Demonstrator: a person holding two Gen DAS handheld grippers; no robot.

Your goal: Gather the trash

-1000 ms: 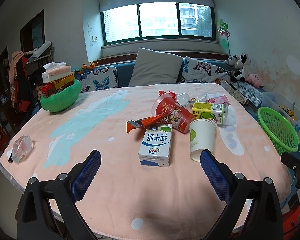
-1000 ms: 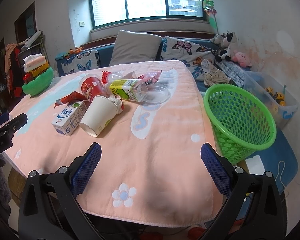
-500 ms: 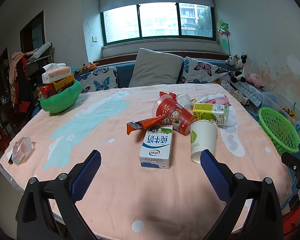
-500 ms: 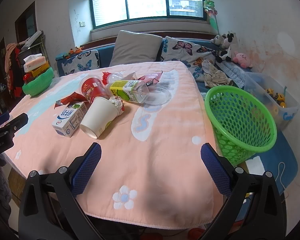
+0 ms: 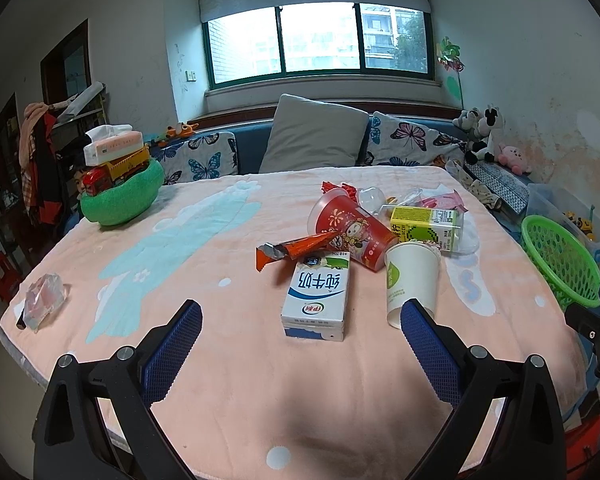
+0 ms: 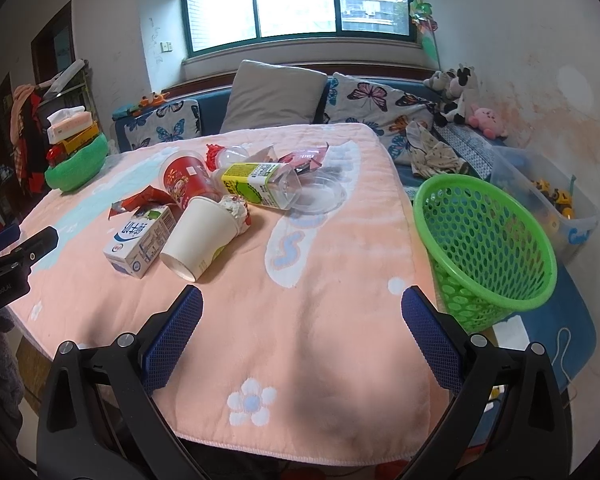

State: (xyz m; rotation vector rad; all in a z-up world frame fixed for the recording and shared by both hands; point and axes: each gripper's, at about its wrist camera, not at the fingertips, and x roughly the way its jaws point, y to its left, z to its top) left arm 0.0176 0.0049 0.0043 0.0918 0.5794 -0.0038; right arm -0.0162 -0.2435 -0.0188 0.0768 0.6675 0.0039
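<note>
Trash noted mid-surface: milk carton (image 5: 317, 300) leftmost, paper cup (image 5: 412, 280) beside it, green basket (image 6: 488, 248) off the right edge. Best approached carton first, squarely across its narrow sides. Left tongs (image 5: 300, 338) spread wide, empty, touching nothing. Right tongs (image 6: 302, 328) likewise spread, empty.

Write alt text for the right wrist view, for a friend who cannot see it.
Open blue-padded tongs hang over a pink-blanketed table holding a heap of trash: a tipped white paper cup, a milk carton, a red cup and a yellow-green carton. A green mesh basket stands off the table's right edge.
</note>
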